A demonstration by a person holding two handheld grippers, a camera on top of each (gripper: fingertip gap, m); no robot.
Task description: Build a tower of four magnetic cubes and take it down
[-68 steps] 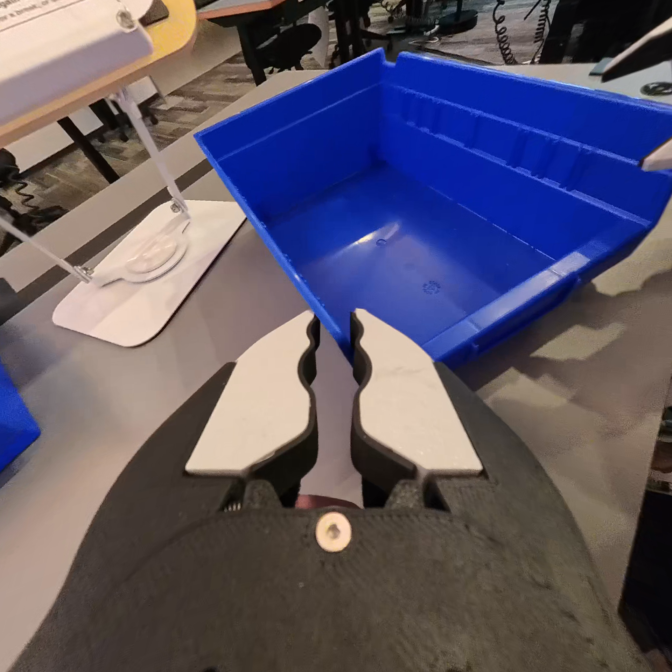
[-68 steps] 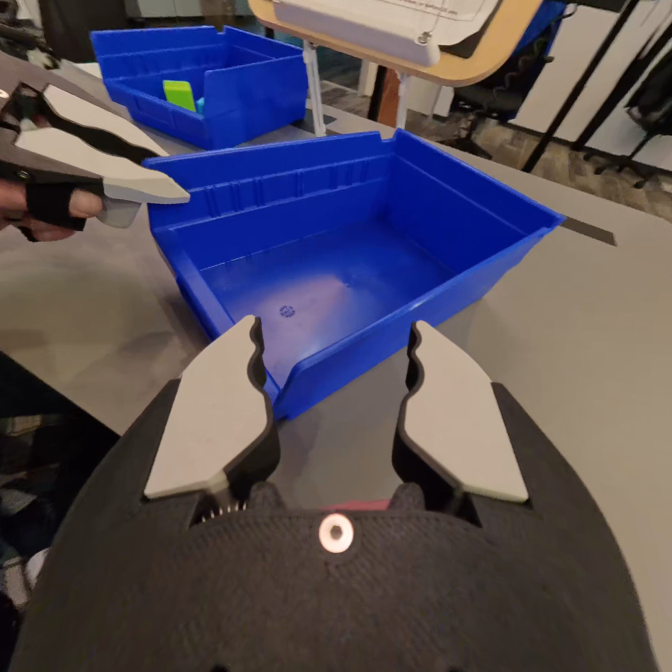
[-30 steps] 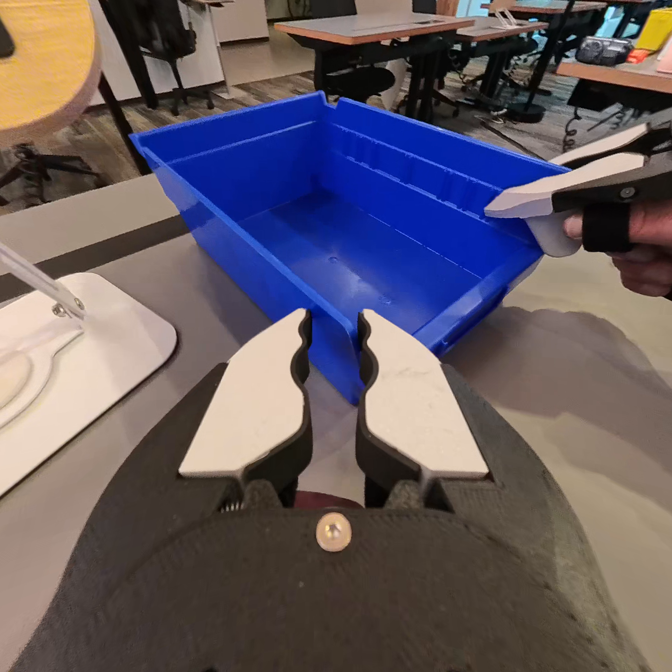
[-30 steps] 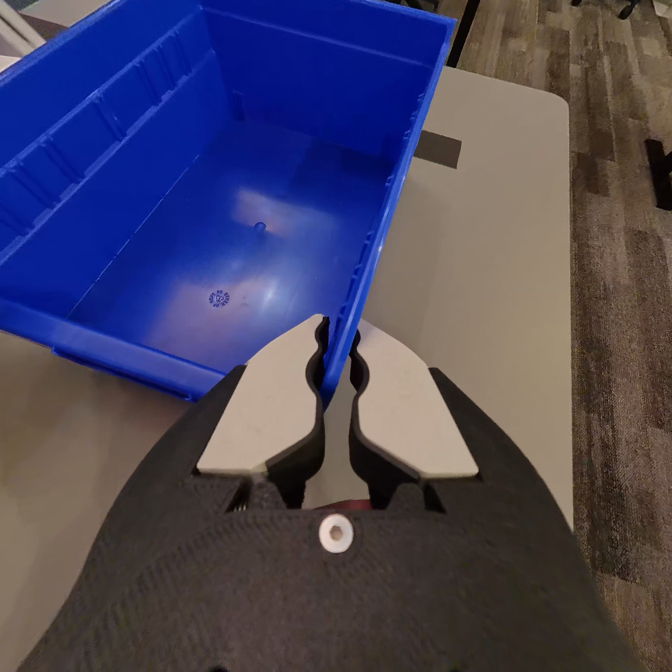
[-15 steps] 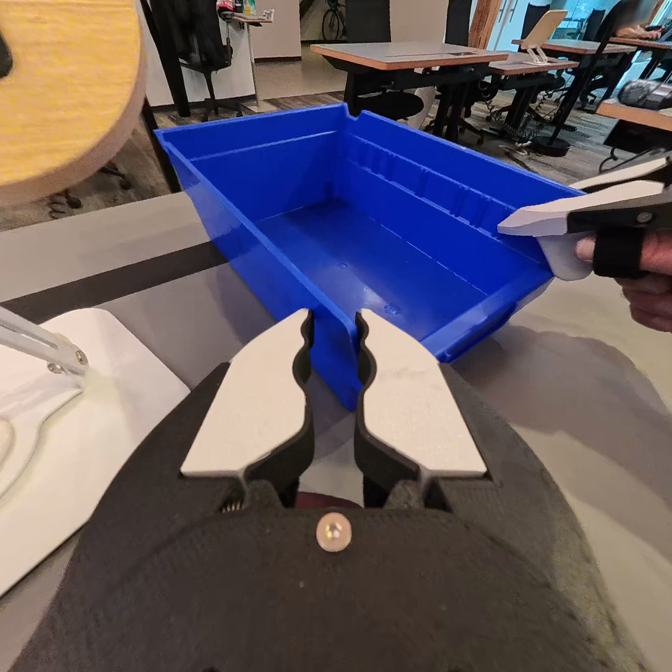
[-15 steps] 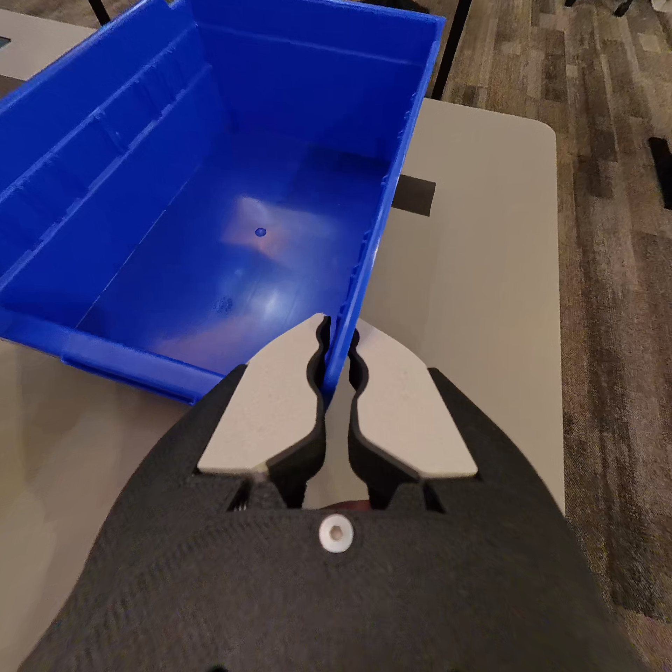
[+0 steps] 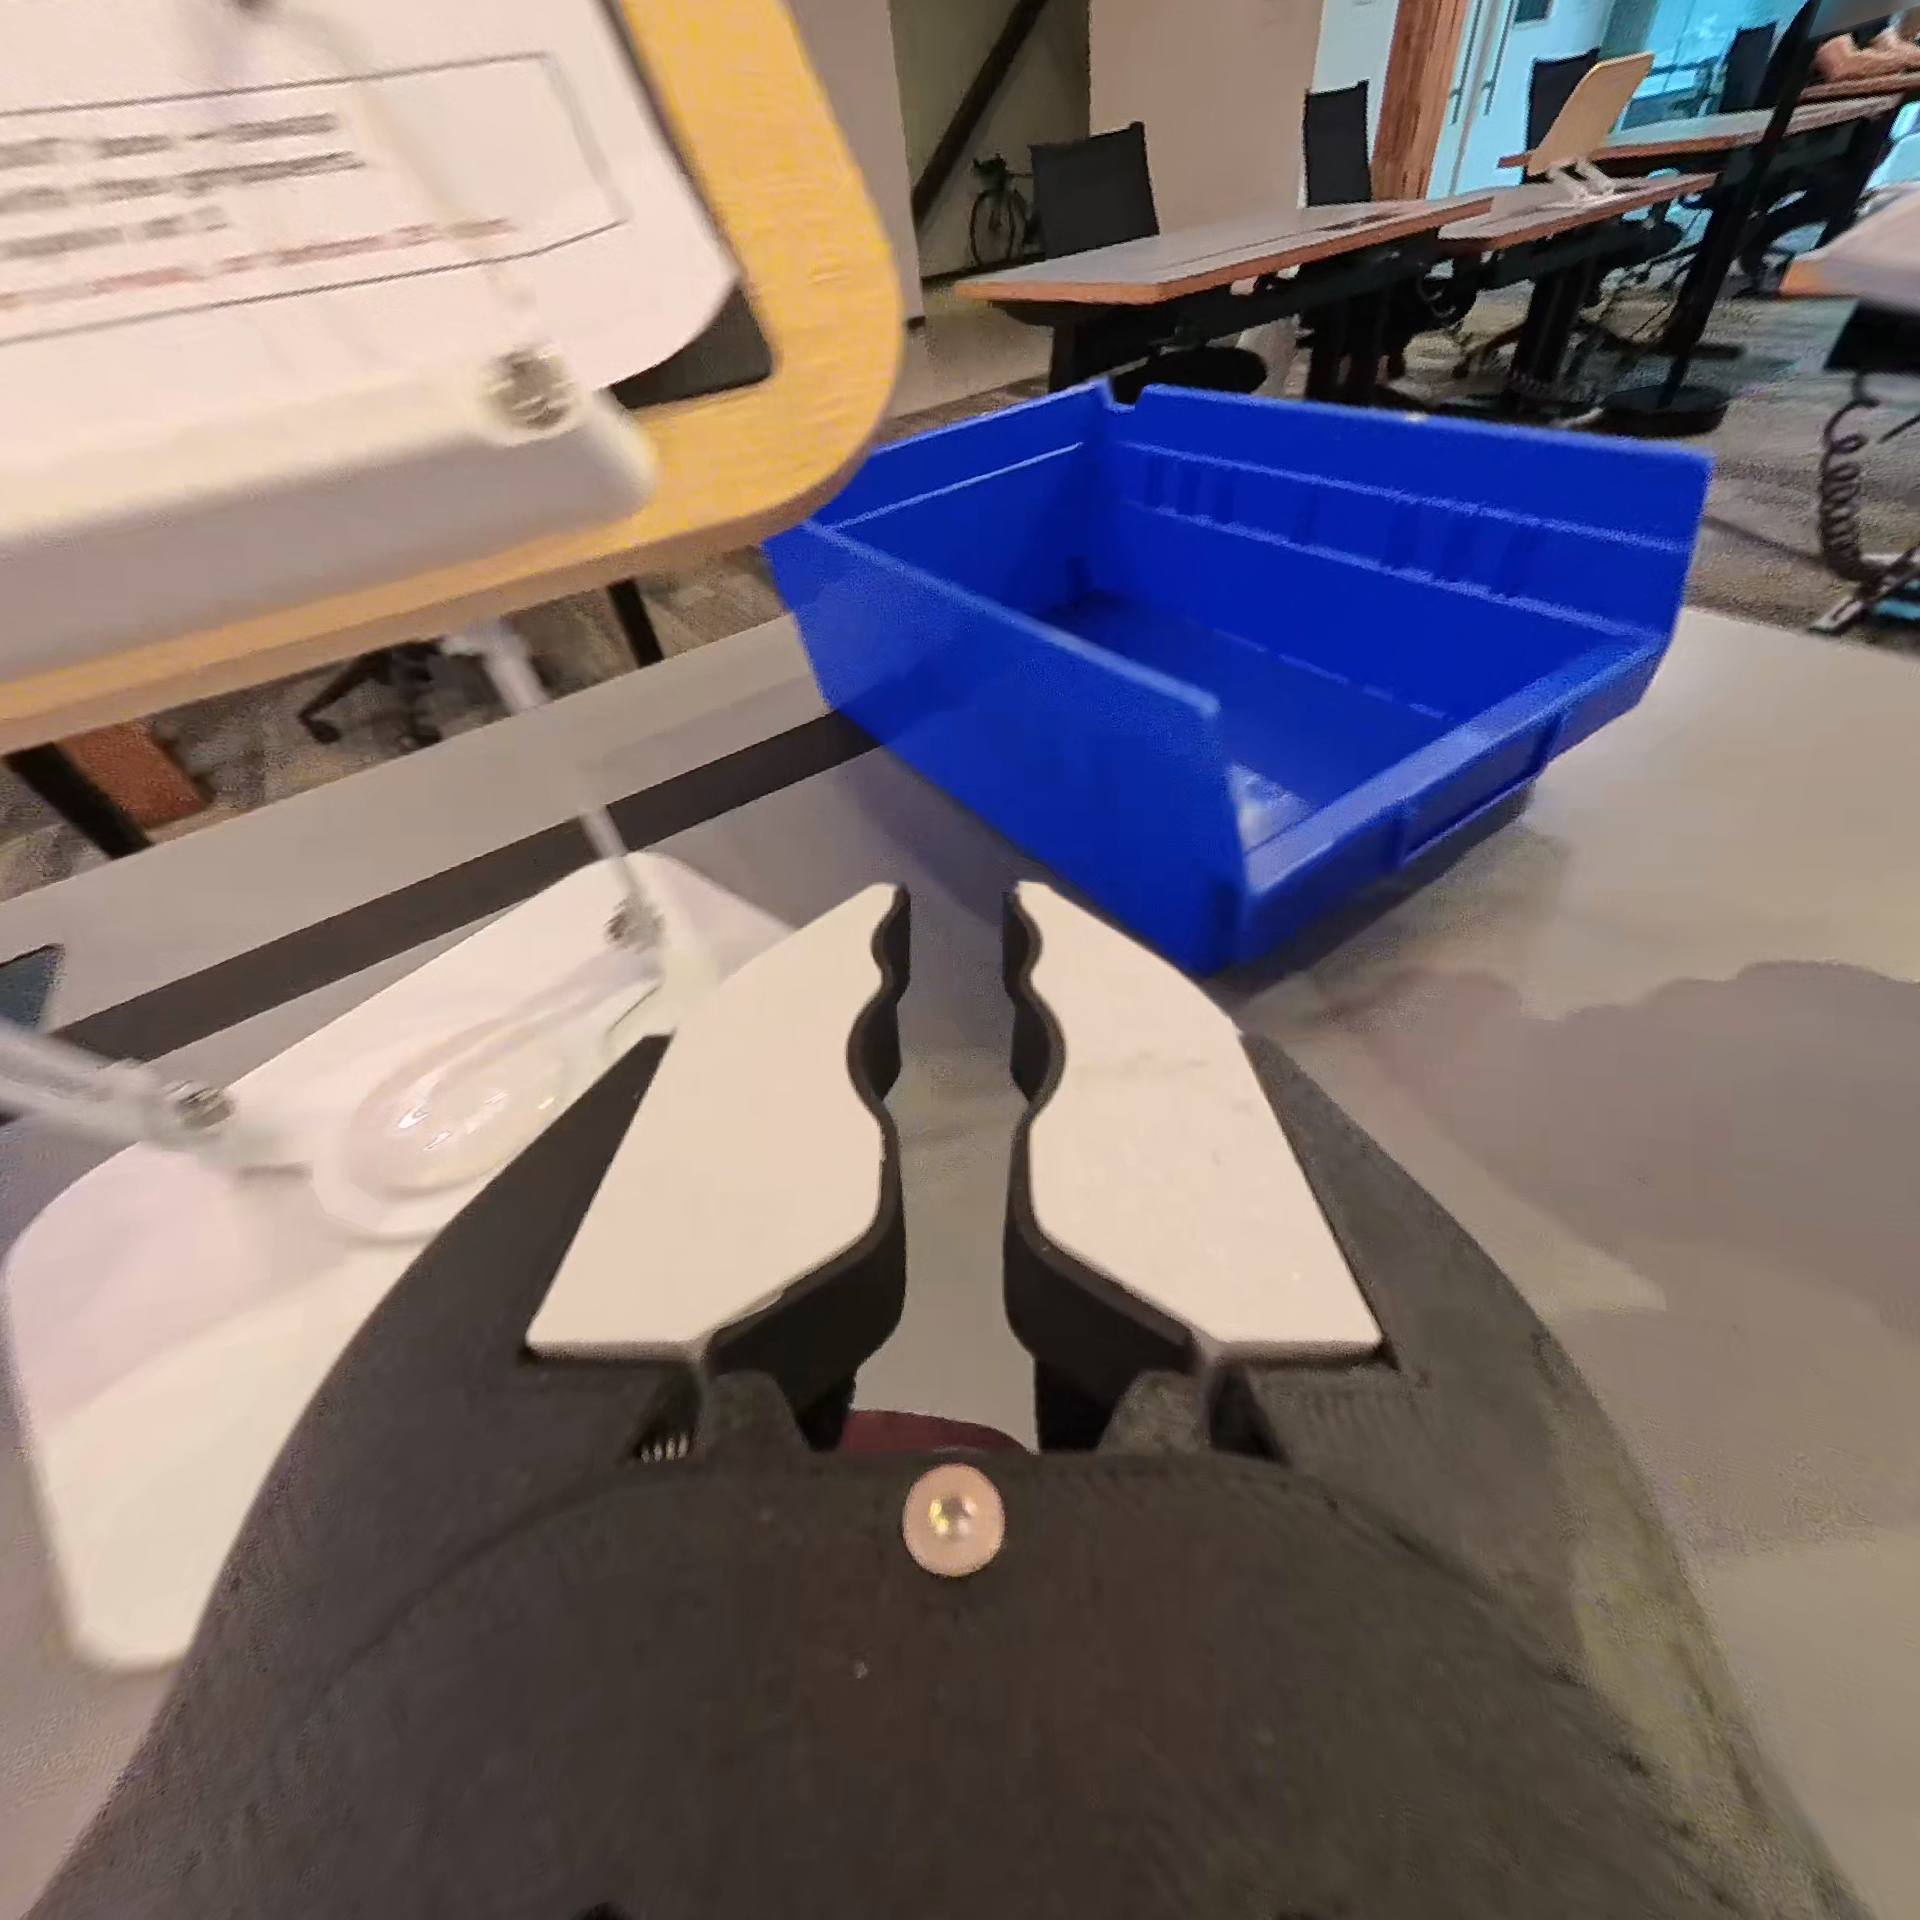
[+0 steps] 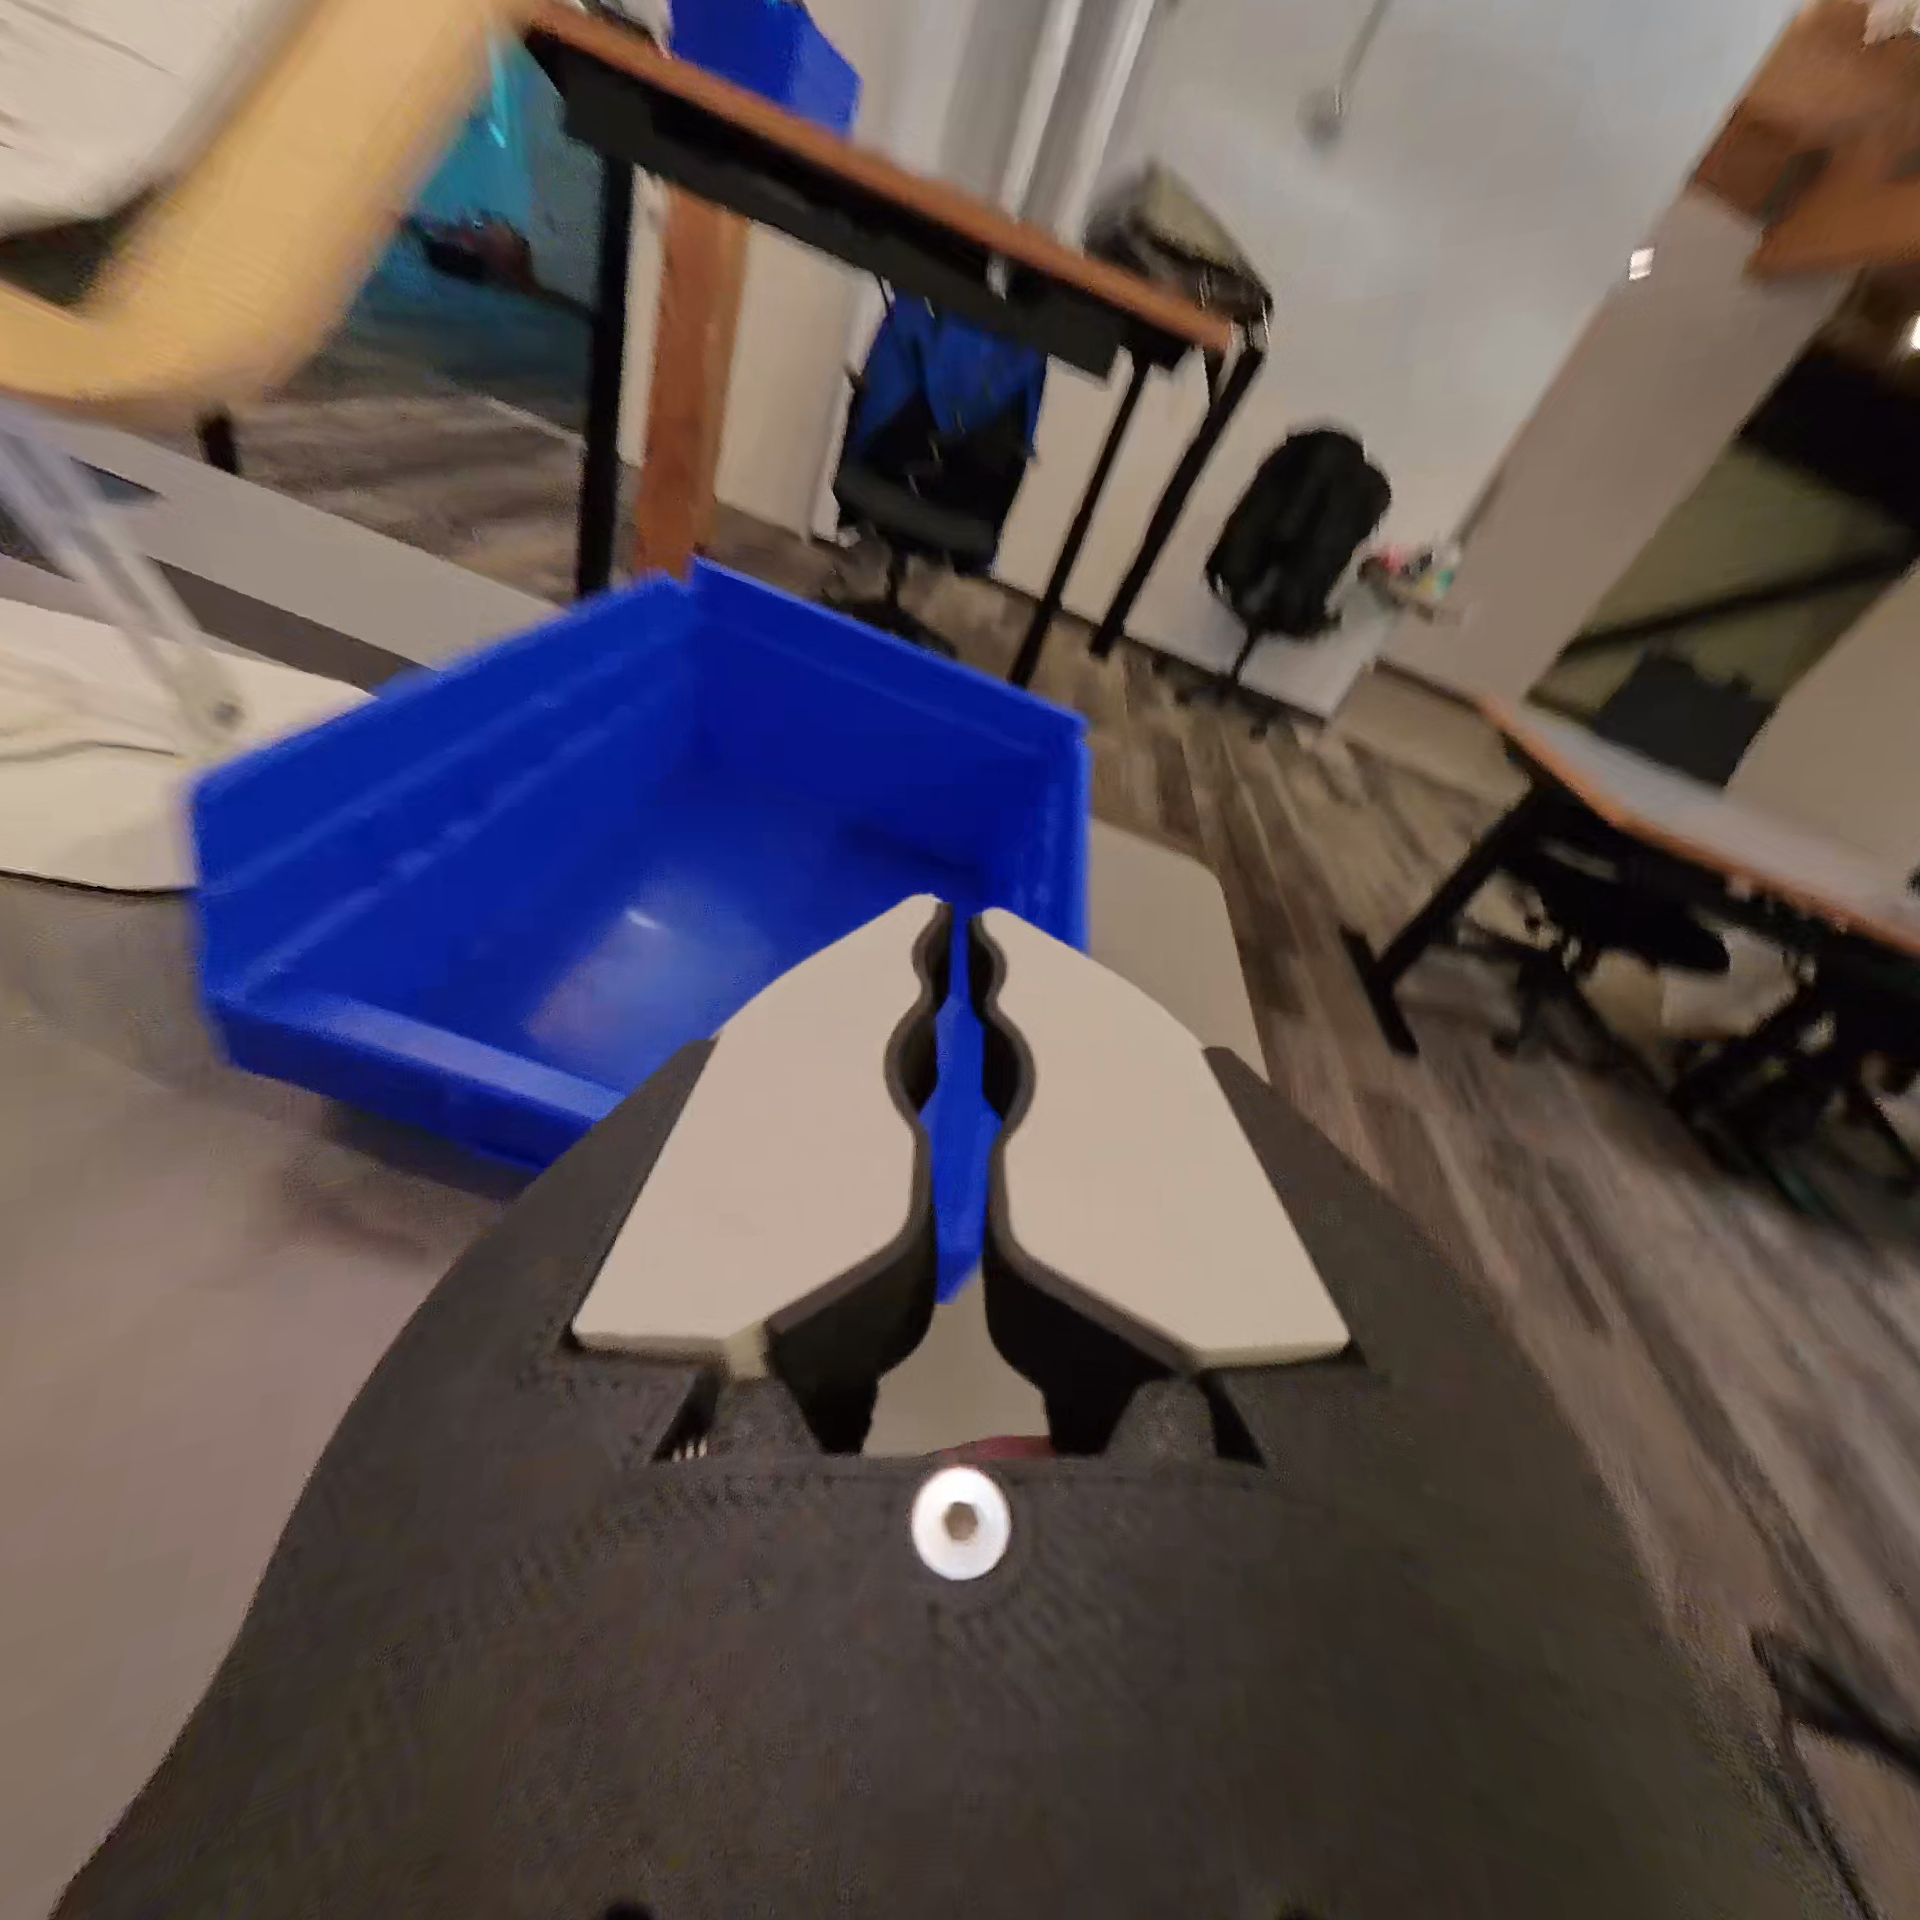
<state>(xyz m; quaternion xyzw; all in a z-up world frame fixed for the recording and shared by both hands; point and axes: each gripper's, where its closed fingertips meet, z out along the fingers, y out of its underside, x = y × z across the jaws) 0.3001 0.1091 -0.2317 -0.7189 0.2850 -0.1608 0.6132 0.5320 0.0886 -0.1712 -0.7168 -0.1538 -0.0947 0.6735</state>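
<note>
No magnetic cubes show in either view. A blue plastic bin [image 7: 1039,727] stands empty on the grey table [image 7: 1662,1091]. My left gripper [image 7: 956,904] is a short way in front of the bin's near corner, its fingers slightly apart with nothing between them. In the right wrist view the bin [image 8: 520,852] lies ahead and to the left. My right gripper [image 8: 961,914] is pulled back from the bin's right wall, fingers almost touching and empty. The right wrist view is blurred by motion.
A white stand base [image 7: 208,1299] with clear rods lies left of my left gripper. A wooden board [image 7: 821,260] bearing a paper sheet hangs above it. The table's right edge [image 8: 1195,935] drops to the floor just beyond the bin. Desks and chairs stand behind. There is about 25 cm between the tips of the two grippers.
Both grippers have let go of the bin's walls and drawn back and up. The bin now rests on the table. The right gripper's fingers have closed, and the left's have narrowed.
</note>
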